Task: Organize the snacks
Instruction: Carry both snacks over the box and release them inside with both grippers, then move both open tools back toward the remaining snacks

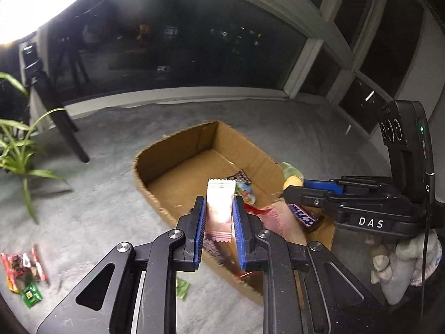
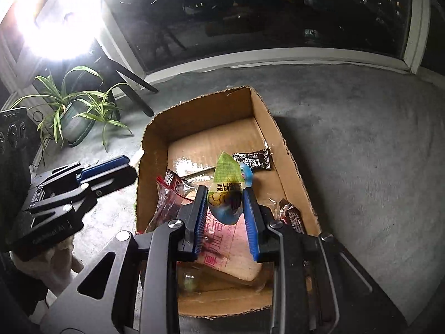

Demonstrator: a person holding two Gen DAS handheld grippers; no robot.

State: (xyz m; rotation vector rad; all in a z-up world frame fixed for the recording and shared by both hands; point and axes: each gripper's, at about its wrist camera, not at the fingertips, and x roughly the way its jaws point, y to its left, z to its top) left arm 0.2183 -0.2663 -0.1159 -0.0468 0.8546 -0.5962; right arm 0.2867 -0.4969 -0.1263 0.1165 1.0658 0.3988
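Observation:
An open cardboard box (image 1: pixel 178 150) sits on the grey carpet and also shows in the right wrist view (image 2: pixel 286 150). My left gripper (image 1: pixel 219 208) is shut on a white and pink snack packet (image 1: pixel 219 208) above the box's near edge. My right gripper (image 2: pixel 226 199) is shut on a green, yellow and blue snack packet (image 2: pixel 226 183) above the box. It also shows in the left wrist view (image 1: pixel 294 186) at the box's right side. Inside the box lie a Snickers bar (image 1: pixel 304 215), a black packet (image 2: pixel 254 160), a red packet (image 2: pixel 167 197) and a pink bag (image 2: pixel 228 245).
Loose snacks (image 1: pixel 23 272) lie on the carpet at the left, with a green packet (image 1: pixel 182 288) near the box. A potted plant (image 2: pixel 75 111) and a dark chair leg (image 1: pixel 69 130) stand beyond. Dark windows (image 2: pixel 250 14) run behind. A bright lamp (image 2: pixel 55 14) glares at the upper left.

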